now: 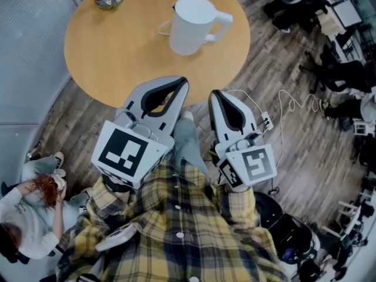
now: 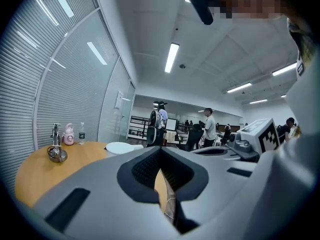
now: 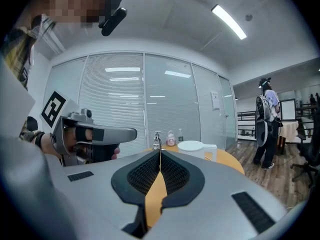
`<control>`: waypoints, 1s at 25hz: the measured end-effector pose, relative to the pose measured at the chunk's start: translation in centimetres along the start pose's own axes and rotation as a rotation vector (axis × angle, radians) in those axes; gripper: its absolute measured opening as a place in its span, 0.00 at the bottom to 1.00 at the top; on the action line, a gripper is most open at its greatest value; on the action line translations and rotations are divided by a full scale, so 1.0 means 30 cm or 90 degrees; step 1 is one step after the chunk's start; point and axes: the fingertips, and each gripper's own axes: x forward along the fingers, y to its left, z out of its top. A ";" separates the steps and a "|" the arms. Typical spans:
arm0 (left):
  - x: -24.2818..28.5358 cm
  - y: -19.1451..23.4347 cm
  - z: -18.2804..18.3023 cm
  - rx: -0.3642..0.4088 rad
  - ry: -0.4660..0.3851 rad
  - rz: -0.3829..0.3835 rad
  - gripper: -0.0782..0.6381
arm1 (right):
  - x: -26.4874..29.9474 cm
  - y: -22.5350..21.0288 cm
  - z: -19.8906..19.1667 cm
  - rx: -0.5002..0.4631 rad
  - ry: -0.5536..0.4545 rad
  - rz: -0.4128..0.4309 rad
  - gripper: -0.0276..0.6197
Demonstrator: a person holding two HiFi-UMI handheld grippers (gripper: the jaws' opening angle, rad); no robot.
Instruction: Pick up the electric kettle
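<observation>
Your left gripper [image 1: 181, 84] and right gripper [image 1: 215, 94] both have their jaws pressed together, holding nothing; the white kettle [image 1: 192, 25] stands upright on the round surface [image 1: 111, 46], apart from both.

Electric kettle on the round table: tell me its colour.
The kettle is white, best seen in the head view.

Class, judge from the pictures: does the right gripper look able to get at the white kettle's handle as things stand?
Probably yes: only bare table lies between the right gripper and the kettle, whose handle faces its side. Its jaws are shut and must open first.
</observation>
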 end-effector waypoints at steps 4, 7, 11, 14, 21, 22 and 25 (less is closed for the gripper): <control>0.073 0.068 0.026 -0.001 -0.001 0.009 0.11 | 0.083 -0.071 0.023 -0.001 0.002 0.003 0.09; 0.130 0.100 0.021 -0.003 -0.004 0.016 0.11 | 0.131 -0.115 0.015 -0.005 0.004 0.012 0.09; 0.238 0.151 0.019 -0.007 -0.011 0.024 0.11 | 0.203 -0.193 -0.016 -0.005 0.011 0.030 0.09; 0.317 0.184 0.041 -0.008 -0.012 0.030 0.11 | 0.256 -0.263 0.001 -0.005 0.014 0.036 0.09; 0.481 0.247 0.109 -0.008 -0.021 0.062 0.11 | 0.363 -0.419 0.073 -0.014 0.009 0.064 0.09; 0.503 0.253 0.120 -0.009 -0.023 0.067 0.11 | 0.377 -0.442 0.085 -0.015 0.008 0.069 0.09; 0.558 0.276 0.143 -0.009 -0.028 0.086 0.11 | 0.418 -0.500 0.112 -0.020 0.003 0.086 0.09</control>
